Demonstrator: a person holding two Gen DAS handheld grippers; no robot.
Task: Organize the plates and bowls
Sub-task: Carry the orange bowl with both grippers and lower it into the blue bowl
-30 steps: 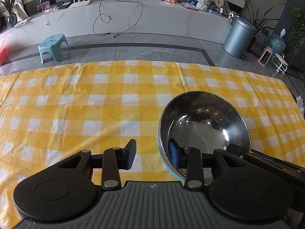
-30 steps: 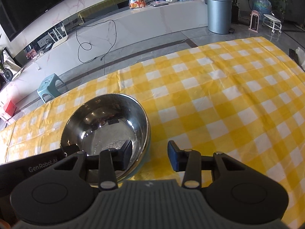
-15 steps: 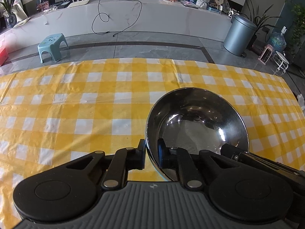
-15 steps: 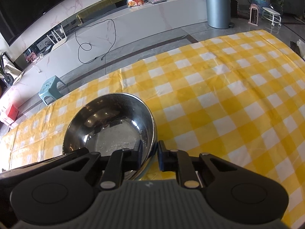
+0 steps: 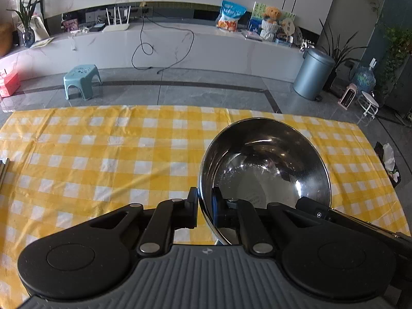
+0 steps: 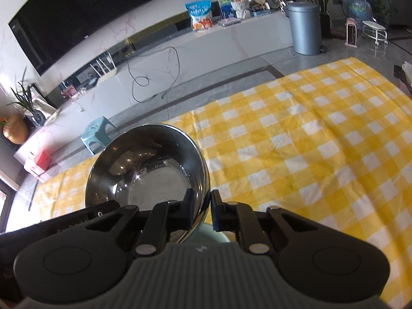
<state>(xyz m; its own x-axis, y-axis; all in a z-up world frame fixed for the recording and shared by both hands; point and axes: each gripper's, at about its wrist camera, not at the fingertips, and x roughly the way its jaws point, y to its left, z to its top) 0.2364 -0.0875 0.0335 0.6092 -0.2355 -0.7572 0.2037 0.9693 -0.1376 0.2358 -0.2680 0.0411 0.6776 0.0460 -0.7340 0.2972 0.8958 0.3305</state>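
Observation:
A shiny steel bowl hangs above the yellow checked tablecloth, tilted a little. My left gripper is shut on its near left rim, one pad inside and one outside. In the right wrist view the same bowl has its right rim between the pads of my right gripper, whose jaws are still closing and press on it. Each gripper's body shows at the edge of the other's view. A pale green dish peeks out below the bowl, mostly hidden.
The tablecloth stretches wide to the right and left. A metal item sits at the table's left edge and a dark holder with white tissue beside the right edge. A stool and a bin stand on the floor beyond.
Both grippers went from open around the bowl's rim to shut on it. The bowl has come up off the table with them, and more of the room now shows.

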